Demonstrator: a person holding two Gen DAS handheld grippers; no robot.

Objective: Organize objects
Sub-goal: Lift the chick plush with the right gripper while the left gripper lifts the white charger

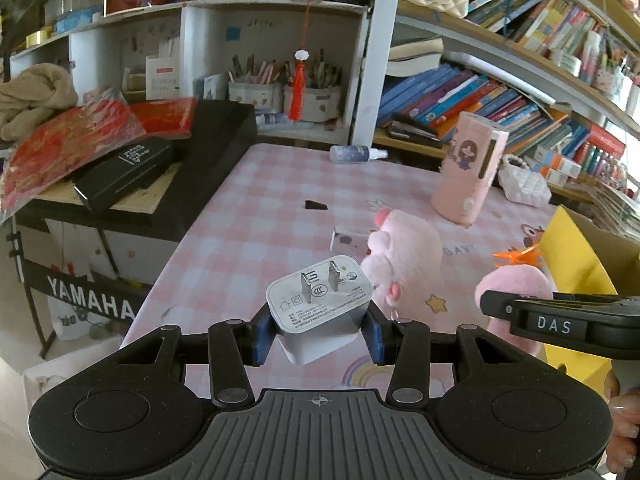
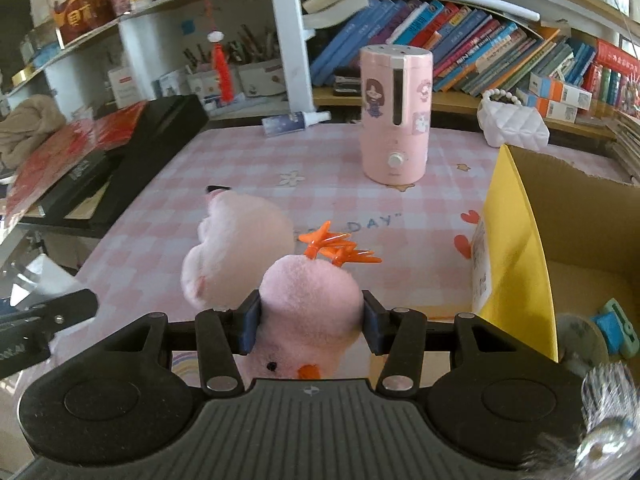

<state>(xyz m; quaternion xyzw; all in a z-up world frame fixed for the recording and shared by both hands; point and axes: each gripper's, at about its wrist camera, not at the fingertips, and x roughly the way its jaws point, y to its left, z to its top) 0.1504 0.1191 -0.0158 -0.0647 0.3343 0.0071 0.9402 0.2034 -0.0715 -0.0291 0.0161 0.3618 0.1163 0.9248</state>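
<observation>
My left gripper (image 1: 319, 330) is shut on a white wall charger (image 1: 320, 304), prongs pointing up, held above the pink checked table (image 1: 256, 216). My right gripper (image 2: 311, 322) is shut on a pink plush toy (image 2: 310, 300) with orange plastic feet (image 2: 340, 250); it also shows in the left wrist view (image 1: 516, 292). A second pink plush (image 2: 240, 240) lies on the table just left of it. A cardboard box (image 2: 560, 240) with a yellow flap stands open at the right, with small items inside.
A pink humidifier (image 2: 396, 116) stands mid-table. A spray bottle (image 2: 294, 122) lies at the far edge, a white quilted purse (image 2: 512, 120) at the far right. A black keyboard case (image 1: 208, 160) with red packets borders the table's left. Bookshelves stand behind.
</observation>
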